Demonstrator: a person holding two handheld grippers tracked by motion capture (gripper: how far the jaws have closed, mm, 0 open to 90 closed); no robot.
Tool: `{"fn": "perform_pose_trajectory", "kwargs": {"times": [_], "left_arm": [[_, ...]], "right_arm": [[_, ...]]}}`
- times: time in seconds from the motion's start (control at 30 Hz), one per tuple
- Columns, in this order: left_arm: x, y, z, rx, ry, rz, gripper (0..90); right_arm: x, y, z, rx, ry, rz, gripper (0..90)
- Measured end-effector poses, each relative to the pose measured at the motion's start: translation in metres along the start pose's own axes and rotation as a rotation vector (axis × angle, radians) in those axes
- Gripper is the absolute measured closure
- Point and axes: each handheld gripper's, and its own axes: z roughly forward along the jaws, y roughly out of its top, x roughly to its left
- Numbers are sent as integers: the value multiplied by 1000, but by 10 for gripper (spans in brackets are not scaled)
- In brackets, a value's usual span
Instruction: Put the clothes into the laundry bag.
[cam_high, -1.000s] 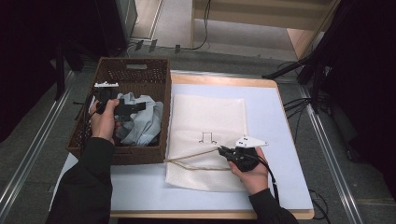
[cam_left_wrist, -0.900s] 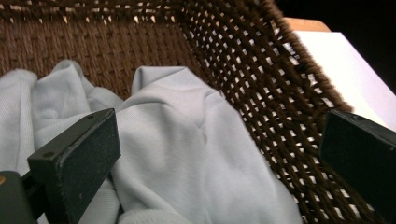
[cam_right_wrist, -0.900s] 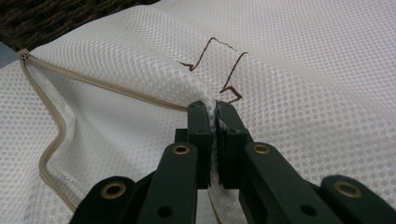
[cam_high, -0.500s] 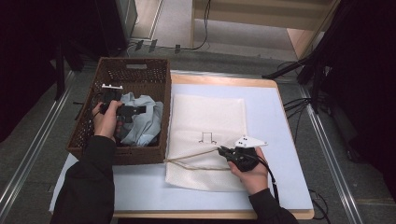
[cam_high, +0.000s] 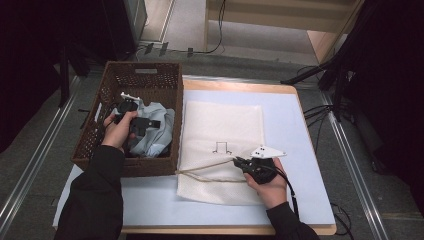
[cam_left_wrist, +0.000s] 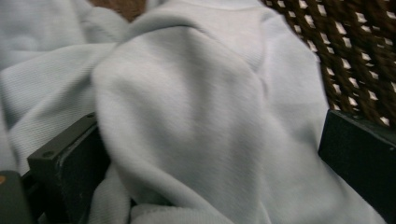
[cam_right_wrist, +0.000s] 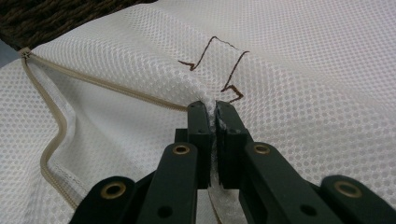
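A pale blue garment (cam_high: 156, 136) lies bunched in a brown wicker basket (cam_high: 142, 66) at the left. My left gripper (cam_high: 146, 125) is down in the basket, open, its jaws set wide on either side of a fold of the garment (cam_left_wrist: 196, 107). A white mesh bag (cam_high: 222, 125) lies flat on the table beside the basket, with a tan zipper (cam_high: 205, 169) along its open edge. My right gripper (cam_high: 237, 161) is shut on the bag's upper layer at that opening. In the right gripper view the jaws pinch the mesh (cam_right_wrist: 303, 70) just below a brown drawn mark (cam_right_wrist: 219, 60).
The basket wall (cam_left_wrist: 345, 46) stands close behind the garment on my left gripper's right side. The bag rests on a pale blue table top (cam_high: 295, 150) with a wooden rim. Dark cables (cam_high: 320, 112) lie on the floor at the right.
My left hand has carried its gripper a little rightward and down onto the garment in the basket. The right gripper keeps its hold on the bag and has not moved.
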Motion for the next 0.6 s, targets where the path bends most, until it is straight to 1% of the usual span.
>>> {"fn": "perform_pose_trajectory", "kwargs": {"times": [0.1,0.17,0.23,0.33,0.37,0.4,0.43,0.47,0.5,0.53,0.57,0.6], "left_arm": [[2,1,2,24,38,-39,4],[1,1,3,28,45,-42,19],[0,0,6,49,61,-40,19],[-1,-1,9,88,67,-17,22],[-2,-1,11,114,72,-8,27],[-3,-1,12,129,73,-8,29],[-4,-2,14,137,82,-5,36],[-5,-2,14,143,86,5,48],[-5,-2,14,143,86,5,61],[-6,-3,16,153,92,24,66],[-6,-3,16,153,92,24,73],[-8,-5,17,160,106,48,84]], "right_arm": [[0,0,0,-5,0,1,873],[0,0,0,-4,1,0,873],[0,0,0,-3,0,-2,873],[0,0,0,-1,-1,-1,873],[0,0,0,-1,-1,-1,873],[0,0,0,-1,0,-1,873],[0,0,0,-4,-1,-1,873],[0,0,0,-3,-1,0,873],[0,0,-1,-3,-1,0,873],[0,0,-1,-3,0,0,873],[0,0,0,-4,0,-1,873],[0,0,0,-2,-1,-2,873]]}}
